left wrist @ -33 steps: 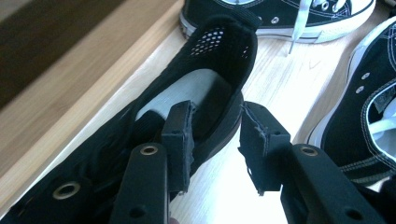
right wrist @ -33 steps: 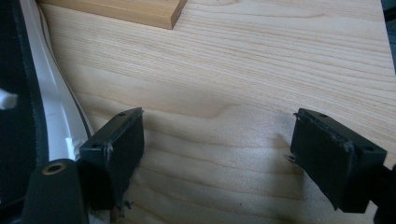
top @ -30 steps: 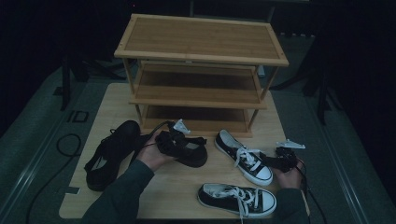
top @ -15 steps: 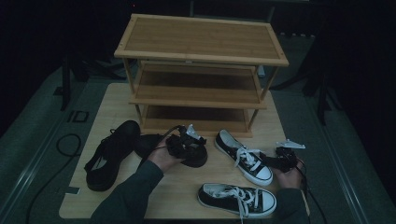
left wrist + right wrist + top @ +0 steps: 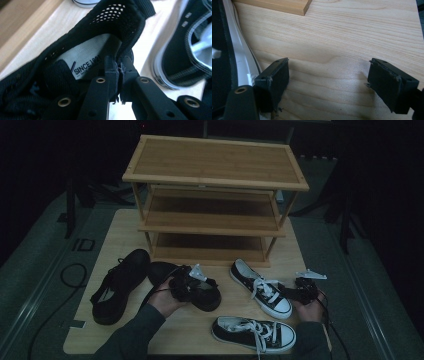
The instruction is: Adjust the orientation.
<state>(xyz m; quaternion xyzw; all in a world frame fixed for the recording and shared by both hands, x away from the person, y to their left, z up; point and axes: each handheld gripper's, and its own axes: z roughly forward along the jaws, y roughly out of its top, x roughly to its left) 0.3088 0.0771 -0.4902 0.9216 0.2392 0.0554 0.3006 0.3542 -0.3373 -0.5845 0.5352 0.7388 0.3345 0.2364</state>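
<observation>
Left gripper (image 5: pixel 119 75) has just been closing and its jaws now pinch the collar edge of the black shoe (image 5: pixel 200 292), which sits mid-table just in front of the shelf rack's (image 5: pixel 215 220) bottom tier. Toe looks to point toward the rack, so its long axis roughly runs front to back, I'd guess. Right gripper (image 5: pixel 337 82) hangs wide open over bare wood near the table's (image 5: pixel 125 335) right edge, beside a white-soled sneaker (image 5: pixel 260 287). Left hand's clearly the nearer one for shelving.
</observation>
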